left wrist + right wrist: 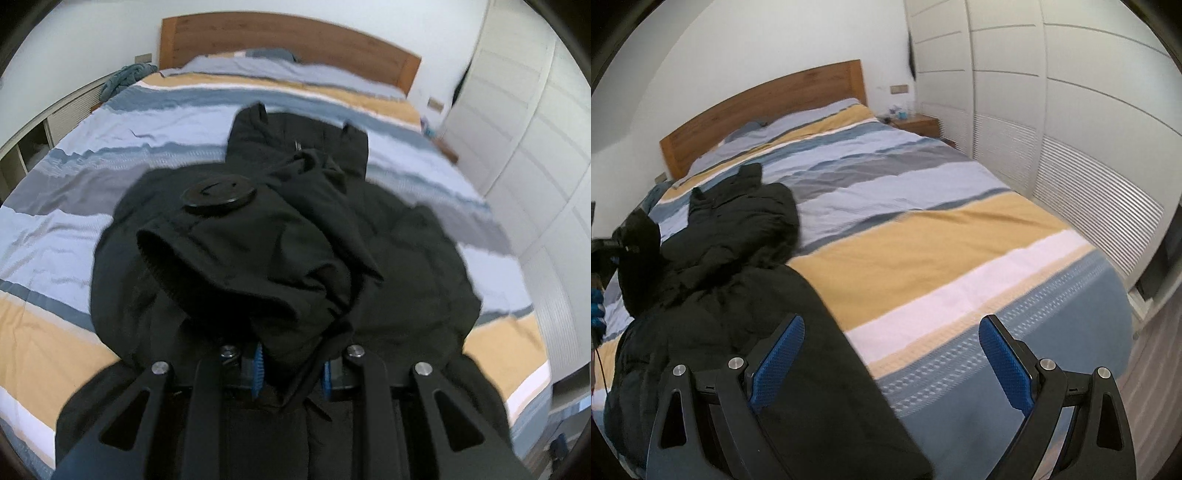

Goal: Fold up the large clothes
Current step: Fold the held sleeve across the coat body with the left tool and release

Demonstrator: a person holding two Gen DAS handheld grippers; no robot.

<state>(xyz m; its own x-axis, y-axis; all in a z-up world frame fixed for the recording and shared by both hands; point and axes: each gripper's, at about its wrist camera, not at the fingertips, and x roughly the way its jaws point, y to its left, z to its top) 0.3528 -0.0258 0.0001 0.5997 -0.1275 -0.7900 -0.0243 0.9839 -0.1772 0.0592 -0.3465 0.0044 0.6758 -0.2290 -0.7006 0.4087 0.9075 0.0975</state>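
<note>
The left gripper (291,373) is clamped on the sleeve (236,254) of the coat (406,266), carrying it over the body to make a fold. The right gripper (890,354) stands wide and empty above the bed (923,229), free to assist. Count: one coat, lying on the bed; two grippers.

bed (923,229): striped cover | headboard (764,107): wood | walls (738,48): white | wardrobe (1071,92): white panels
</note>
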